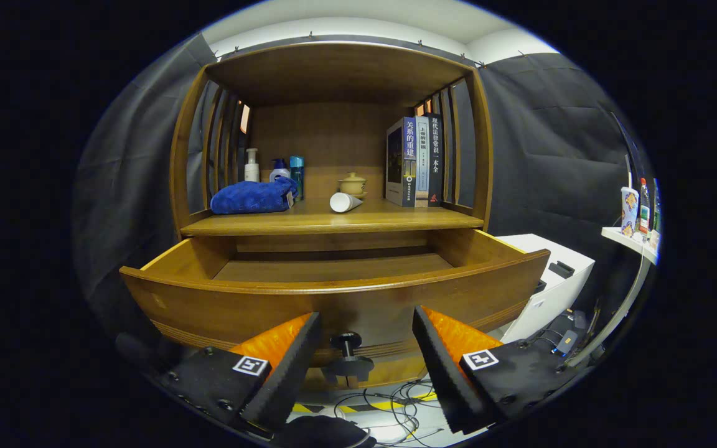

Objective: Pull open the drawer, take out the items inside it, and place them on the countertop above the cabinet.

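Gripper view: a forward look along the two fingers of the gripper (pixel 365 361) toward a brown wooden cabinet.
Gripper state: fingers spread apart, holding nothing; neither finger touches the knob or the drawer front.
Drawer: the wide brown wooden drawer (pixel 333 298) with a curved front is pulled out toward the gripper, its front panel just ahead of the fingertips.
Knob: a small round black knob (pixel 346 341) sits on the drawer front, between the two fingers and a little beyond them.
Drawer inside: the visible part of the floor, up and beyond the fingers, looks bare; the near part is hidden behind the front panel, so I cannot tell whether anything lies there.
Surface above: the wooden surface (pixel 396 219) over the drawer lies higher and farther on, carrying a folded blue towel (pixel 253 197) ahead to the left, a white tube lying on its side (pixel 345 201) straight ahead, and upright books (pixel 414 160) ahead to the right.
Key relation: the drawer opening lies above and beyond the gripper, its long axis running across the fingers, so a reach inside likely means rising over the front edge.
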### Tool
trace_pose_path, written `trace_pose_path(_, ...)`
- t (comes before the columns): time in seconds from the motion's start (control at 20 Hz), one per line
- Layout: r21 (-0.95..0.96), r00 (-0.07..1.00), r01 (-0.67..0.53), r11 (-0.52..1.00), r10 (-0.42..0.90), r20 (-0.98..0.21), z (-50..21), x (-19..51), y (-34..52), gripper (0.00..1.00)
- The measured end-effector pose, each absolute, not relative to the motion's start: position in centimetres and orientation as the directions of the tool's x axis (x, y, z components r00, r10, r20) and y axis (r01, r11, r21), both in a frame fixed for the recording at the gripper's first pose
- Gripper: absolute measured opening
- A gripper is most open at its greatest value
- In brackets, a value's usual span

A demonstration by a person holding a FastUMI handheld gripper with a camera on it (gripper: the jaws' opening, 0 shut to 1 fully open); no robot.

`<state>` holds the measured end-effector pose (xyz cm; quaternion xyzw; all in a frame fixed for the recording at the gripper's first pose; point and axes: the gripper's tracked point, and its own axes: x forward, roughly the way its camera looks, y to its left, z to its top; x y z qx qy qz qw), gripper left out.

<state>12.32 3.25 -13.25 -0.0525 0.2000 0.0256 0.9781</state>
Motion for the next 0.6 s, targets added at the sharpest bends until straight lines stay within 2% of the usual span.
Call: trace_pose_path(0.6,-0.056,0.912,-0.057,0.997,0.029,-0.409,-14.6,21.0,5.2,0.97)
